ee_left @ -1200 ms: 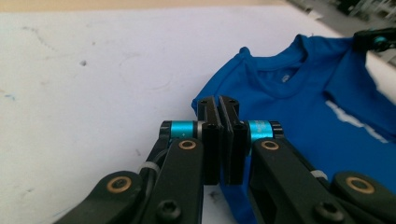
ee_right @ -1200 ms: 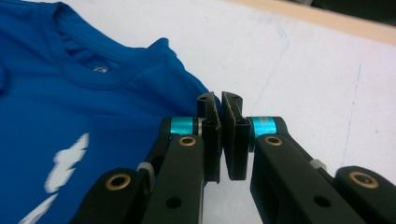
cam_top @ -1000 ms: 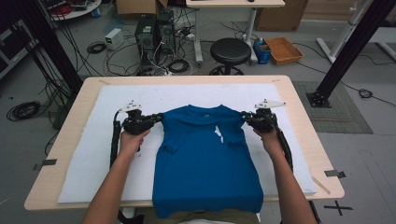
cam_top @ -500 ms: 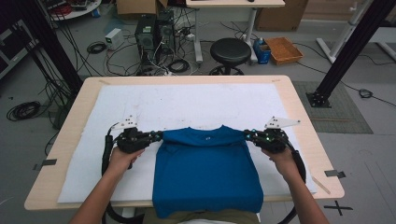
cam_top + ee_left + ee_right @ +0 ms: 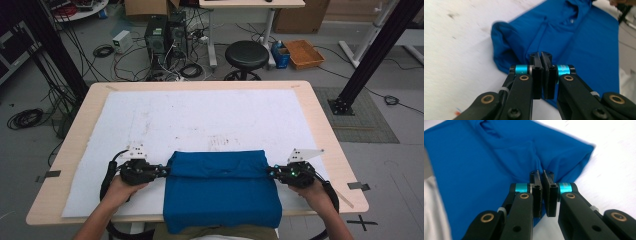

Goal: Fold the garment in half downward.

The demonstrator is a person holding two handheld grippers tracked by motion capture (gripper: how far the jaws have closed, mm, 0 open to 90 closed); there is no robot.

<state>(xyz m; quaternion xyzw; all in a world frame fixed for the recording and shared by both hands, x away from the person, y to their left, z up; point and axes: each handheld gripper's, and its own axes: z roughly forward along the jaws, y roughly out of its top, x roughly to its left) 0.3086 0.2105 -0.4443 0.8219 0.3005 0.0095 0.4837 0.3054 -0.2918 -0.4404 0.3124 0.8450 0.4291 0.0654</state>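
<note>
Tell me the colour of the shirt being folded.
Plain blue shirt; clearest in the high view.

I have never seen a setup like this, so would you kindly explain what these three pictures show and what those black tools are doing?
No robot here: a person stands at a table and holds a hand tool with two black jaws in each hand. The high view comes from a fixed camera above, looking down. The left gripper sits at one side of a blue shirt, the right gripper at the other side. The other two pictures come from small cameras riding on the tools, each looking along its own jaws. A white sheet covers the tabletop, and the shirt lies on it, folded over on itself, with its near edge hanging off the table. In both gripper views the jaws are closed on the shirt's fabric, each at one end of the folded top edge.
</note>
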